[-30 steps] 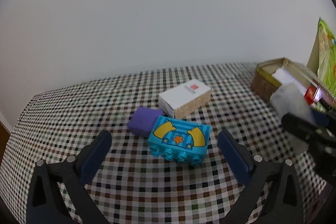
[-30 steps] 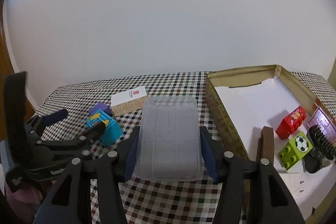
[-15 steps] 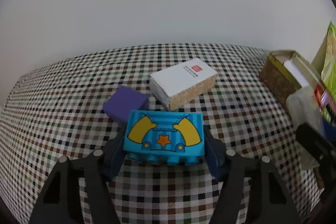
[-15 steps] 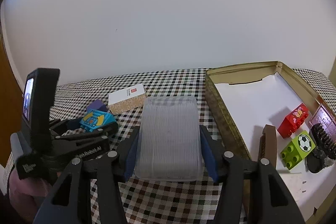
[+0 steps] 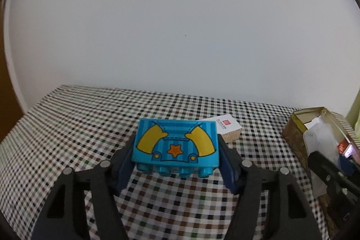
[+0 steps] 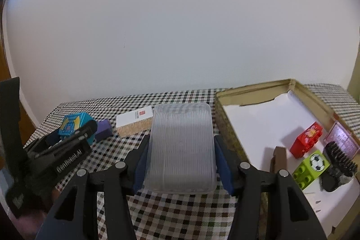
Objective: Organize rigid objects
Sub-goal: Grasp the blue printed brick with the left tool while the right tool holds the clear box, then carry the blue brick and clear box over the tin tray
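My left gripper (image 5: 176,158) is shut on a blue toy brick (image 5: 176,144) with yellow sleeves and an orange star, held above the checkered tablecloth (image 5: 67,127). It also shows in the right wrist view (image 6: 73,124) at the left. My right gripper (image 6: 181,158) is shut on a clear ribbed plastic box (image 6: 181,145), held just left of the open cardboard box (image 6: 254,95). A white and cork box (image 6: 135,123) and a purple block (image 6: 104,128) lie on the cloth.
The cardboard box holds a red brick (image 6: 307,137), a green football brick (image 6: 311,168), a black brush (image 6: 339,160) and a brown piece (image 6: 279,158). A white wall stands behind the table. The box edge (image 5: 297,138) shows at the right in the left wrist view.
My left gripper closed on the blue brick and lifted it off the cloth, away from the purple block. My right gripper kept hold of the clear box, nearly still.
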